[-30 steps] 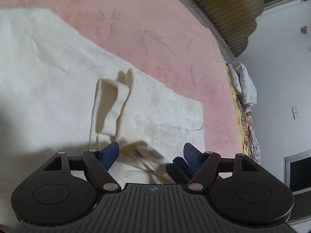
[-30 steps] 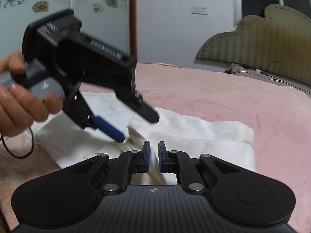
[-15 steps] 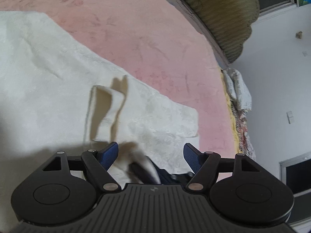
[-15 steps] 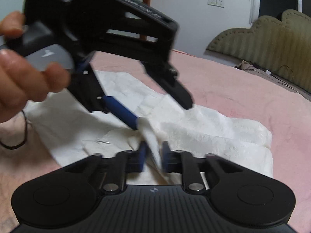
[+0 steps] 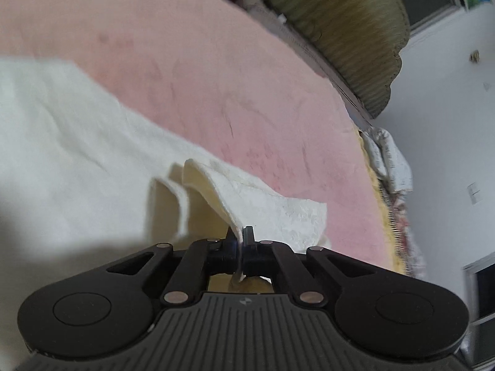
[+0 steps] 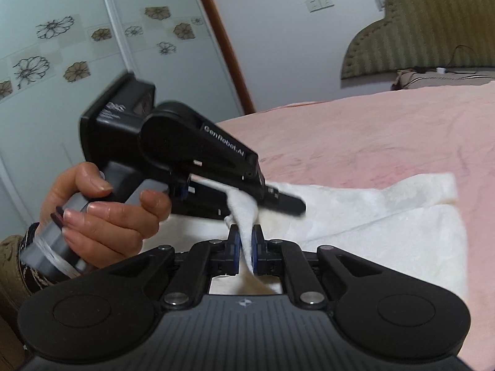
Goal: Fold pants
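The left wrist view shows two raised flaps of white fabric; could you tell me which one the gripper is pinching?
The right-hand flap: its edge runs down into the shut left gripper. The shorter left-hand flap stands free beside it.

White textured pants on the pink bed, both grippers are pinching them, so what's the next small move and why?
Probably lift both grippers together and carry the pinched edge across the garment. The left gripper and right gripper are each shut on a raised fold of the white textured pants, close beside each other, while the rest lies spread on the pink bedspread, so the fold isn't laid over yet.

Home bedroom — bed (image 6: 386,142), headboard (image 6: 427,27).
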Available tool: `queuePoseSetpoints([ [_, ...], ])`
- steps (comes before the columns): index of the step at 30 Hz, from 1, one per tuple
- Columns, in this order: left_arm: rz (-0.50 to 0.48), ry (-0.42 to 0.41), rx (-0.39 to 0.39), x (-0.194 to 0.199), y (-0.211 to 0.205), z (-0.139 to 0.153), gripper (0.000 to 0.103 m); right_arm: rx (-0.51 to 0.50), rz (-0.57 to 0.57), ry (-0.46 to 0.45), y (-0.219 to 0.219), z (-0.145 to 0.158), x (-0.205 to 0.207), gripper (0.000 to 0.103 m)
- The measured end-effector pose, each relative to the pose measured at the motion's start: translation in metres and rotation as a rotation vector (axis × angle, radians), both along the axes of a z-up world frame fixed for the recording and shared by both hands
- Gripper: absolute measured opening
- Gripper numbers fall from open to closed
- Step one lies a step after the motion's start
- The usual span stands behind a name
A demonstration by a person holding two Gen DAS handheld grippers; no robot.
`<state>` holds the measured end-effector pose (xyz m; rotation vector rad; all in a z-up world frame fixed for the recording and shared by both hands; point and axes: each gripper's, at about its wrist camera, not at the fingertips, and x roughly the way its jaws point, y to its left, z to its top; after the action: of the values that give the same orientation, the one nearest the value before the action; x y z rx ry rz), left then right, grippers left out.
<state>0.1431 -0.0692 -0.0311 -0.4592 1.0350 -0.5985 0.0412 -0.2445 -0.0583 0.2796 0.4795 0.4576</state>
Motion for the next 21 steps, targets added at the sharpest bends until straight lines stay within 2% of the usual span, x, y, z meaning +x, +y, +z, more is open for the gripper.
queuePoseSetpoints([
  [2,0.001,-0.042,0.031,-0.006,0.009,0.004,0.003,0.022,0.028,0.004,0.006,-0.002,0.004,0.007],
  [5,-0.024,-0.028,0.118,-0.003,0.008,-0.009,0.001,0.001,0.043,0.047,0.014,-0.011,0.009,0.007],
  [8,-0.034,0.011,0.131,0.001,0.005,-0.032,0.002,0.004,-0.007,0.169,0.011,-0.028,0.021,0.008],
  [10,-0.031,-0.001,0.117,0.0,0.008,-0.03,0.002,0.042,-0.011,0.192,0.002,-0.026,0.018,0.01],
  [13,-0.05,-0.031,0.142,-0.001,0.008,-0.027,0.004,0.045,0.022,0.116,-0.013,-0.001,0.003,0.013],
  [15,-0.054,-0.027,0.149,-0.001,0.007,-0.028,0.005,0.08,-0.021,0.06,-0.027,0.012,0.0,0.013],
  [17,-0.053,-0.029,0.156,-0.002,0.006,-0.026,0.015,0.039,-0.103,0.07,-0.03,0.011,0.006,0.013],
  [19,-0.054,-0.051,0.166,-0.005,0.007,-0.02,0.016,-0.07,-0.144,0.158,-0.022,-0.003,0.019,0.012],
  [20,-0.05,-0.068,0.181,-0.008,0.009,-0.016,0.016,-0.129,-0.122,0.202,-0.014,-0.013,0.024,0.012],
  [21,-0.041,-0.088,0.198,-0.011,0.012,-0.011,0.016,-0.178,-0.123,0.189,-0.007,-0.017,0.023,0.012],
])
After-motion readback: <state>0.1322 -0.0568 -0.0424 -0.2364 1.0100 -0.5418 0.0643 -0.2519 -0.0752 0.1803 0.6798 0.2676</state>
